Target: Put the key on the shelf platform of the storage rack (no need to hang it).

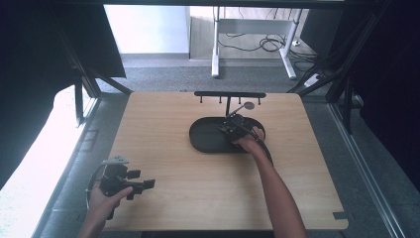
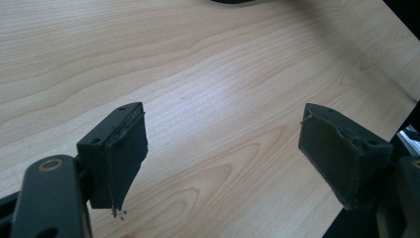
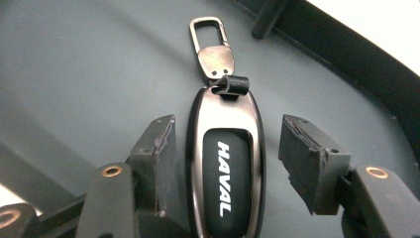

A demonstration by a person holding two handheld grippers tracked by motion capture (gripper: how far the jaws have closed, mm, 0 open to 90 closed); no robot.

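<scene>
A dark metal key fob [image 3: 228,163] marked HAVAL, with a silver clasp [image 3: 210,34] at its far end, lies flat on the floor of a black oval tray [image 1: 205,136]. In the right gripper view my right gripper [image 3: 228,131] is open and straddles the fob. Its left jaw sits close against the fob's edge, while a small gap separates the right jaw from it. In the high view the right gripper [image 1: 233,124] is down inside the tray. My left gripper [image 1: 143,184] hovers open over the table's front left, with nothing between its jaws [image 2: 223,129].
A black rack [image 1: 230,94] with small hooks rises on a post from the tray's back edge, just beyond the right gripper. The tray's raised rim [image 3: 346,64] curves past the fob. Bare wooden table [image 1: 198,188] spreads around the tray.
</scene>
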